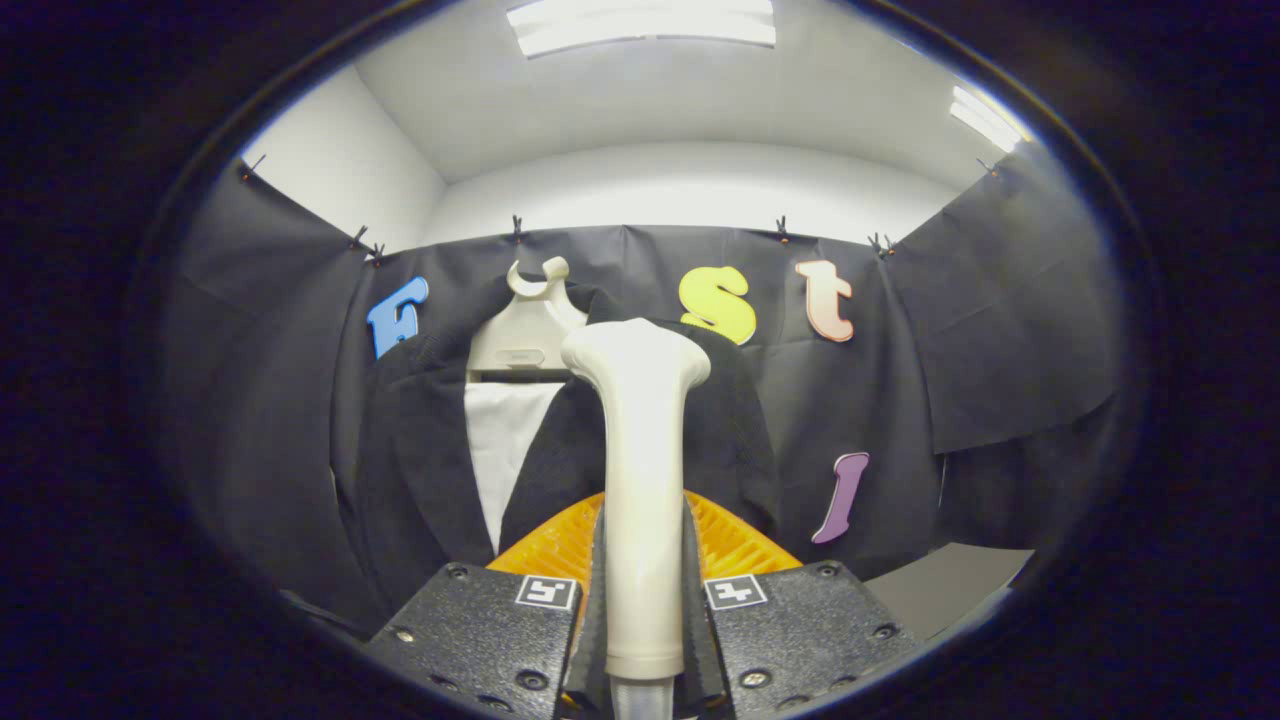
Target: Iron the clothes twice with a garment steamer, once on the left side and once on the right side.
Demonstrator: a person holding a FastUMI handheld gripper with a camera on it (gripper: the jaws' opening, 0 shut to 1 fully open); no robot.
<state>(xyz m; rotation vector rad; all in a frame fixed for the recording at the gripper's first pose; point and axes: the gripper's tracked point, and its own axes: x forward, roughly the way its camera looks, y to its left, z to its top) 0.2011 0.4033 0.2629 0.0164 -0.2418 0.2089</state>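
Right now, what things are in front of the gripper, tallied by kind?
Garment steamer, clamped between the gripper fingers: 1
Dark jacket hanging beyond the steamer: 1
White garment inside the jacket: 1
Hanger holding them: 1
Total: 4

The steamer (640,480) looks like smooth, slightly glossy cream plastic, and both fingers (598,610) of the gripper (642,600) press on its handle, their blocks a rough, grainy matt plastic set with metal screws. The jacket (420,470) is dark cloth with a coarse, matt weave, hung on a smooth plastic hanger (525,335) over a plain white cloth panel (500,440). The wall (1000,330) is thin matt cloth, creased in folds.
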